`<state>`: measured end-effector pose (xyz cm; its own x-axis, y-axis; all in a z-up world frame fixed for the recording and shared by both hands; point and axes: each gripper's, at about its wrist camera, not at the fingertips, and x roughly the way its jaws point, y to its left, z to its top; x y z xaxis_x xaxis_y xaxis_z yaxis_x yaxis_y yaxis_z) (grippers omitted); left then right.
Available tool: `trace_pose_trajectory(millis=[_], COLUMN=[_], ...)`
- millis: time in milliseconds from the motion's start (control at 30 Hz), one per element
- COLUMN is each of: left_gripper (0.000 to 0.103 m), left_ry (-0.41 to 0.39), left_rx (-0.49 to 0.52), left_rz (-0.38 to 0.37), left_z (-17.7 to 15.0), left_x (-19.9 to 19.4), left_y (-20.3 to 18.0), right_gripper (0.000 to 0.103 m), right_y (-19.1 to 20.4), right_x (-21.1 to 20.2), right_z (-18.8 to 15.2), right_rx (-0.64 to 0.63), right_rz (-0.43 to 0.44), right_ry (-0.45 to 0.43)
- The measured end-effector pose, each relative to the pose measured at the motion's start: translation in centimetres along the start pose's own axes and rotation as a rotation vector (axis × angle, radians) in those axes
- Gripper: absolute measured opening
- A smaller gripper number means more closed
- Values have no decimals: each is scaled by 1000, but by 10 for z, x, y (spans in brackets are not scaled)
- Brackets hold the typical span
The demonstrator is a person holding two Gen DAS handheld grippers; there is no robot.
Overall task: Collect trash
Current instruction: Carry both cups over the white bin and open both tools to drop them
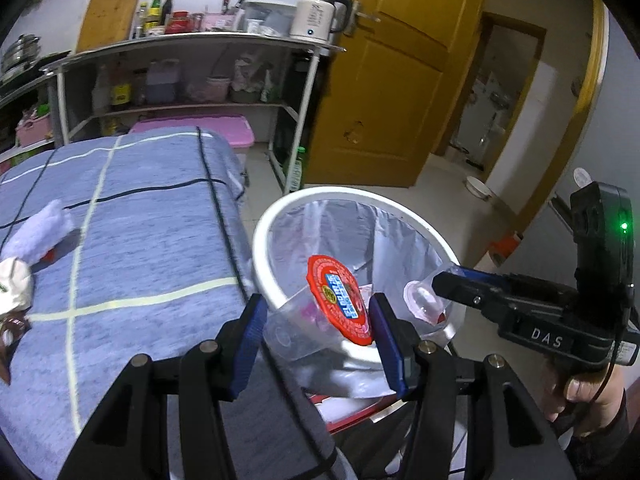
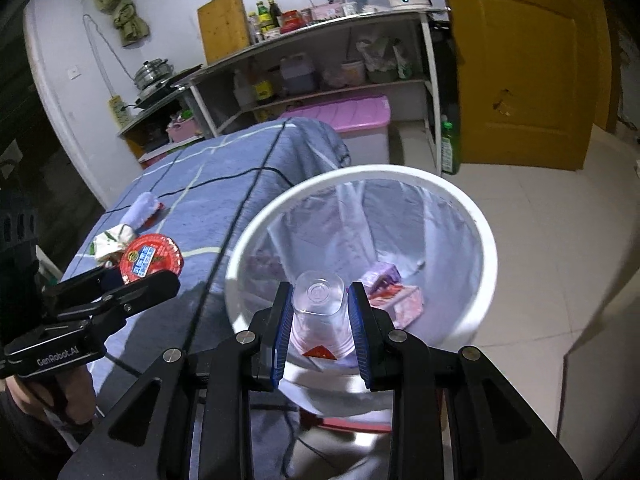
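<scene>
The left gripper [image 1: 318, 322] clamps a red-lidded cup [image 1: 338, 300] at the bin's [image 2: 486, 240] near rim; the right gripper [image 2: 320, 320] clamps a clear cup [image 2: 318, 300] over the bin mouth. Cartons [image 2: 394, 296] already lie inside. Wrappers [image 2: 110, 242] remain on the tabletop [image 1: 160, 248], left of both grippers.

Ahead of the right jaws, the purple and pink wrappers [image 2: 394, 290] in the white bin are partly hidden by the held clear plastic cup [image 2: 320, 312]; their print is unreadable. Left of the left jaws, a crumpled white wrapper [image 1: 12, 286] is cut off by the frame edge.
</scene>
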<state>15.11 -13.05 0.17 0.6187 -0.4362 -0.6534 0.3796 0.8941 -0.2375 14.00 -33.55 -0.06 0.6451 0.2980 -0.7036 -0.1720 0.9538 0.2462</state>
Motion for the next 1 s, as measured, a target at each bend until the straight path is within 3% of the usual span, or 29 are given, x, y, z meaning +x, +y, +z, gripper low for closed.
trace_pose_trajectory(millis=[633,800,1000], left_gripper=[55,61,63], left_ry=[69,65,61], left_rx=[43,44,40], left_rz=[-39,-48,-48], left_z=[7,6,4], left_x=[42,41,40], left_y=[-15,-15,-15], right_gripper=[30,39,39], right_y=[-25,-25,-24], right_x=[13,12,10], right_z=[-6,-7,-7], right_rx=[36,42,40], right_rz=[-48,-47,-47], right_ry=[47,45,40])
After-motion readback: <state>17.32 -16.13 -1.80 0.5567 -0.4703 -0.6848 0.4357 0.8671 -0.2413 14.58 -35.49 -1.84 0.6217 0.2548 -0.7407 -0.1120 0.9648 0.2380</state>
